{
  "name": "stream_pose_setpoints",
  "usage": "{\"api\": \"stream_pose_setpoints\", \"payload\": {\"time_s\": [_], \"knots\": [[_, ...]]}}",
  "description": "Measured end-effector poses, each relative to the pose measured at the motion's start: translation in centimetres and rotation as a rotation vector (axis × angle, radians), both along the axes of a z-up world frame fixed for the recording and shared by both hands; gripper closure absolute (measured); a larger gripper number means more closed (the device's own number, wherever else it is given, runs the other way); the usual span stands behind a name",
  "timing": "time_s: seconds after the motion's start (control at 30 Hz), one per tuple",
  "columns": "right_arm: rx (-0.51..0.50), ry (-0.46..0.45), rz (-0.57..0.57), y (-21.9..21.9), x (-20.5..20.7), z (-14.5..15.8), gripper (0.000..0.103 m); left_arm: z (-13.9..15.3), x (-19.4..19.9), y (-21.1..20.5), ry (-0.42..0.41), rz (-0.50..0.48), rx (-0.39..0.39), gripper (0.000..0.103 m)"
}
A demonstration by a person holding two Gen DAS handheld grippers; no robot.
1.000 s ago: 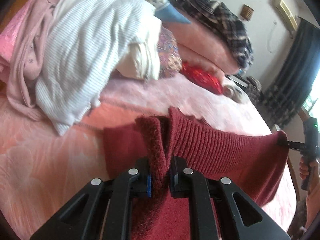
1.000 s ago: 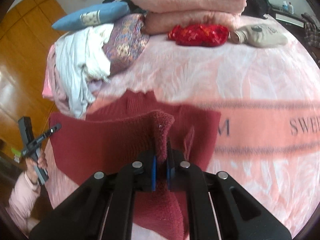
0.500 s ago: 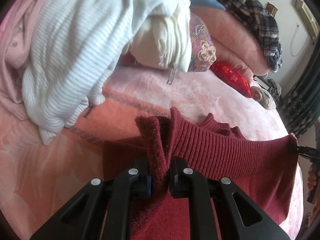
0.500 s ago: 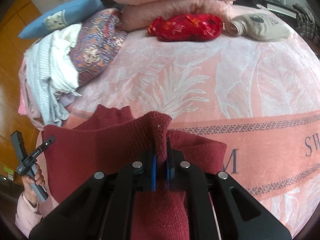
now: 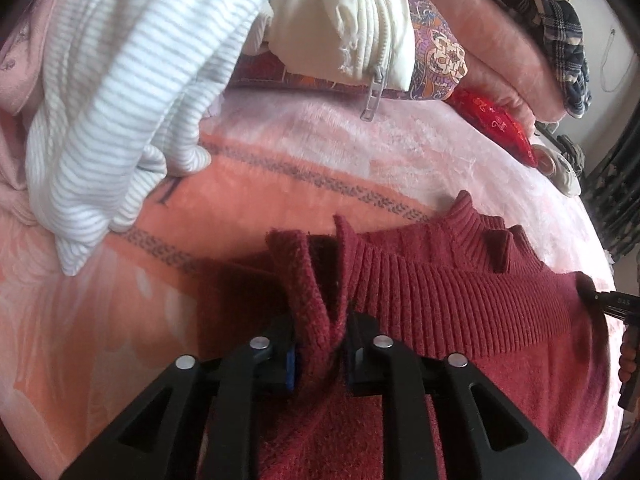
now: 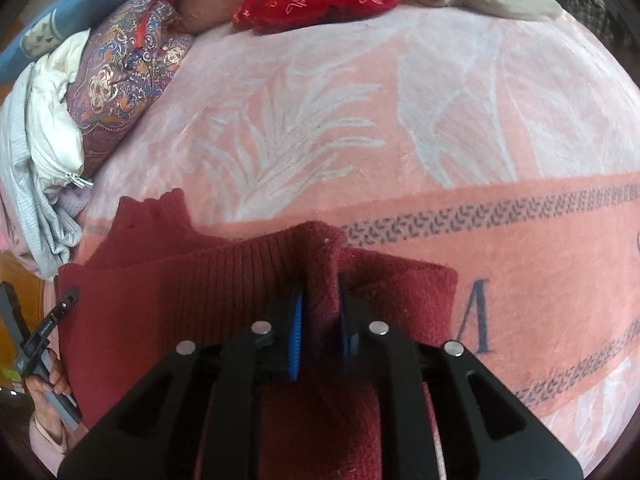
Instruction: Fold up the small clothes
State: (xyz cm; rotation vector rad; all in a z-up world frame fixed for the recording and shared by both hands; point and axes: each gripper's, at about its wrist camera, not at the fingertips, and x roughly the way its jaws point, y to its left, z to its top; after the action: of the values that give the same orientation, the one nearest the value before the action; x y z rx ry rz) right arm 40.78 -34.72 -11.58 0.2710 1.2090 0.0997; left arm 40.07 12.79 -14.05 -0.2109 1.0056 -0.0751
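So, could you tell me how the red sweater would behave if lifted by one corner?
Probably floppy: the red sweater bunches and droops between the left tongs. Its thick ribbed knit suggests some weight, and its fuzzy surface should grip rather than slip.

Sweater [image 6: 160,312] flat on blanket [image 6: 400,140], clothes pile [image 5: 120,80] behind-left, pillows [image 6: 120,72] behind

The maroon sweater [image 5: 460,304] runs under the gripper frame at 6 o'clock, its lower part hidden; the striped garment [image 5: 120,80] is cut off at 11 o'clock.
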Motion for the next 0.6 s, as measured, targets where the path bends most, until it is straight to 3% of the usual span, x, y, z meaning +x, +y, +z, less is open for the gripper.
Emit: {"api": "stream_pose_setpoints", "payload": {"time_s": [0.03, 0.07, 0.1, 0.3, 0.43, 0.6], "knots": [[-0.001, -0.002, -0.003, -0.1, -0.1, 0.2, 0.079, 0.1, -0.1, 0.1, 0.0, 0.011, -0.003, 0.08], [0.002, -0.004, -0.005, -0.2, -0.3, 0.5, 0.066, 0.3, -0.1, 0.3, -0.001, 0.016, -0.007, 0.079], [0.011, -0.016, -0.003, -0.4, -0.7, 1.1, 0.059, 0.6, -0.3, 0.4, -0.003, 0.022, -0.009, 0.075], [0.089, -0.032, 0.081, -2.1, -5.8, 5.0, 0.051, 4.2, -3.9, 1.2, -0.019, 0.016, 0.042, 0.048], [0.088, 0.002, 0.16, -3.2, -11.9, 5.4, 0.049, 4.8, -8.8, 2.9, 0.0, 0.025, 0.018, 0.044], [0.119, 0.083, 0.19, -4.2, -17.8, 2.9, 0.049, 3.1, -13.0, 3.1, 0.061, 0.016, 0.019, 0.043]]}}
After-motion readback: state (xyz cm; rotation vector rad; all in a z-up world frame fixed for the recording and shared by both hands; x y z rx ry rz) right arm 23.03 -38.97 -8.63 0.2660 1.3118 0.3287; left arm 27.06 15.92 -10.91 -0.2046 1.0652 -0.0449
